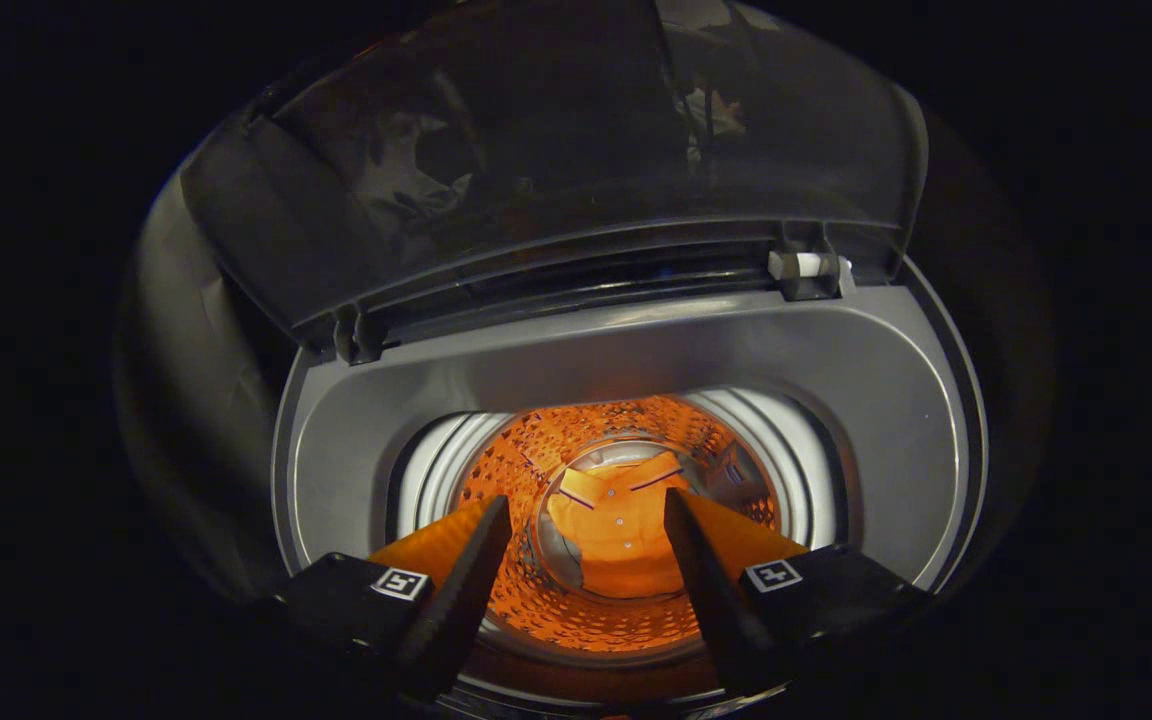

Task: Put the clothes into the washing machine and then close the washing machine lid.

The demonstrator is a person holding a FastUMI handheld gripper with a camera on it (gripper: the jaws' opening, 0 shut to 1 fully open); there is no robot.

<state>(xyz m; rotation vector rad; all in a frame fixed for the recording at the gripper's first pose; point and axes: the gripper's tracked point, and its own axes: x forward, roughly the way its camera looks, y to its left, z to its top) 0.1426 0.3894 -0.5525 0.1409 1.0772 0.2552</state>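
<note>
I look straight down into the top-loading washing machine (866, 400). An orange garment (621, 545) lies crumpled at the bottom of the perforated drum (521, 465), which glows orange around it. My gripper (587, 498) hovers over the drum's mouth, open, with nothing between its fingers; the garment is far below and beyond them. The dark see-through lid (556, 150) stands raised at the back of the machine.
The grey top deck (636, 350) rings the drum opening. Two hinges hold the lid: a left hinge (356, 335) and a right hinge (808, 270) with a white pin. Dark booth wall surrounds the machine.
</note>
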